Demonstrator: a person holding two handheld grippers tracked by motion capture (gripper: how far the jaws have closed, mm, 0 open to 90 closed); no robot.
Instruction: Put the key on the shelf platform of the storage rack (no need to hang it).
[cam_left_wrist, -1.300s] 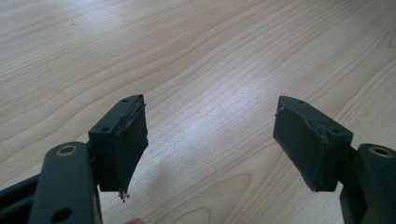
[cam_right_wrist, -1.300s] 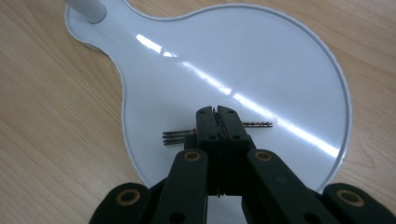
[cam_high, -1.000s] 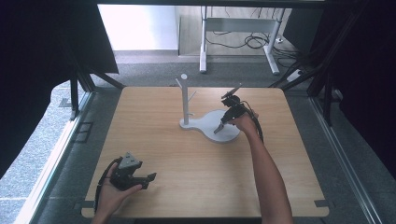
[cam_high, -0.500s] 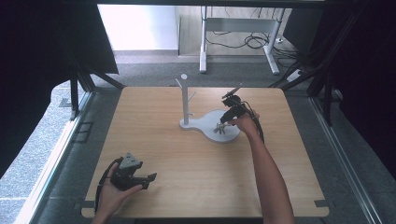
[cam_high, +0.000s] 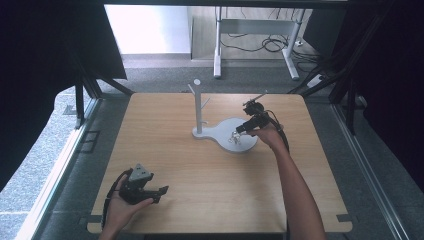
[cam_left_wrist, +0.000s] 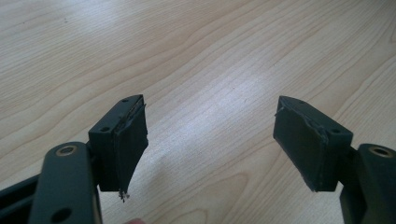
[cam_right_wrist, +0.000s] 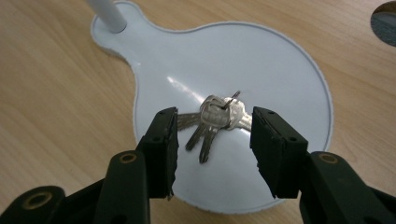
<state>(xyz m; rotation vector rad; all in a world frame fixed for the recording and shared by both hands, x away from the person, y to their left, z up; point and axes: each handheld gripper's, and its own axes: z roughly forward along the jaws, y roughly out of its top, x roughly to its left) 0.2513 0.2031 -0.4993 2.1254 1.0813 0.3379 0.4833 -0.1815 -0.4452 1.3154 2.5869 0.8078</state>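
A bunch of silver keys (cam_right_wrist: 215, 120) on a ring lies on the round white base (cam_right_wrist: 196, 60) of a stand with an upright pole (cam_high: 198, 105). My right gripper (cam_right_wrist: 214, 144) is open, its jaws straddling the keys from just above, not touching them. In the high view the right gripper (cam_high: 240, 131) hovers over the white base (cam_high: 225, 130), where the keys (cam_high: 234, 137) lie. My left gripper (cam_left_wrist: 210, 140) is open over bare wood, with nothing between its jaws. It rests in a hand at the near left of the table (cam_high: 152, 191).
The wooden table (cam_high: 170, 150) has a cable hole (cam_right_wrist: 385, 16) near its right edge. Dark curtains hang on both sides. A white desk frame (cam_high: 255, 42) and cables stand on the floor beyond the far edge.
My right gripper has come down and toward the keys on the white base. The left gripper has stayed still.
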